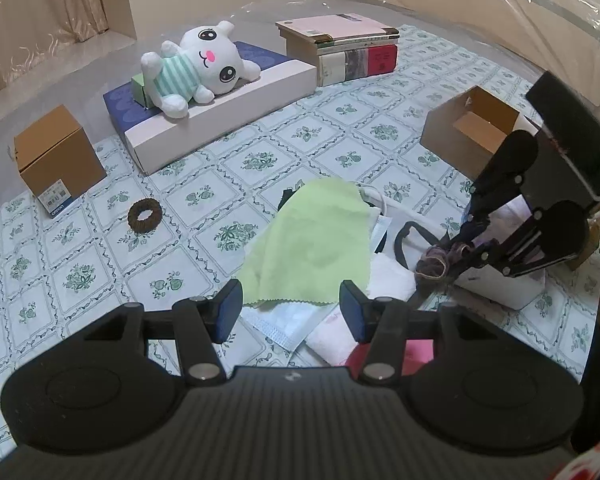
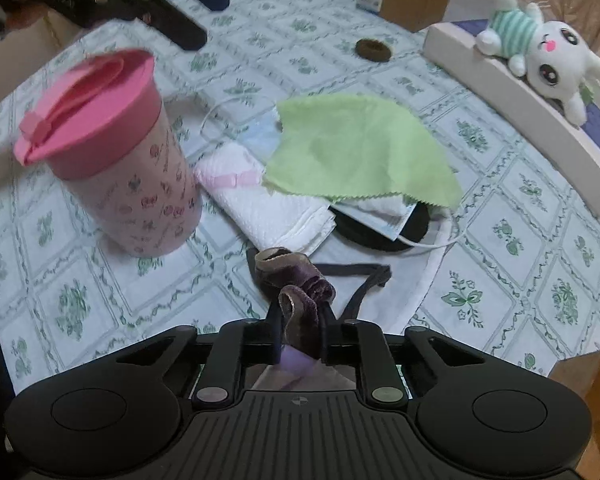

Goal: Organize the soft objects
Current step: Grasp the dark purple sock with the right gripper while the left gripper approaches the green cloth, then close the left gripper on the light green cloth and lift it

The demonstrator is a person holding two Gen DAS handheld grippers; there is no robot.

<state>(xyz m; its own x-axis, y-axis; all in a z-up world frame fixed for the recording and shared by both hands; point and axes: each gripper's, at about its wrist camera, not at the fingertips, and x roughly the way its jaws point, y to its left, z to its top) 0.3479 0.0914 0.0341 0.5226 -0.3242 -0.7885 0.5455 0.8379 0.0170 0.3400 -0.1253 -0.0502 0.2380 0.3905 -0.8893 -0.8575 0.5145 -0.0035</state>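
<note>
A pile of soft things lies on the patterned tablecloth [image 1: 80, 248]: a light green cloth [image 1: 312, 240] [image 2: 360, 152], a folded white towel [image 2: 268, 200], a face mask [image 2: 384, 216] and a black band [image 2: 364, 272]. My right gripper [image 2: 300, 334] is shut on a purple velvet scrunchie [image 2: 300, 292] [image 1: 432, 260] just above the cloth pile's edge. My left gripper [image 1: 292, 312] hovers open over the near edge of the green cloth, nothing between its blue pads. A brown scrunchie [image 1: 144, 216] lies apart on the left. A white plush toy [image 1: 200, 64] rests on a long flat box.
A pink lidded cup [image 2: 112, 152] stands next to the towel. A closed cardboard box [image 1: 56, 160] sits at the left, an open one [image 1: 472, 128] at the right. Stacked books [image 1: 340, 48] and the long white-and-blue box [image 1: 220, 116] stand at the back.
</note>
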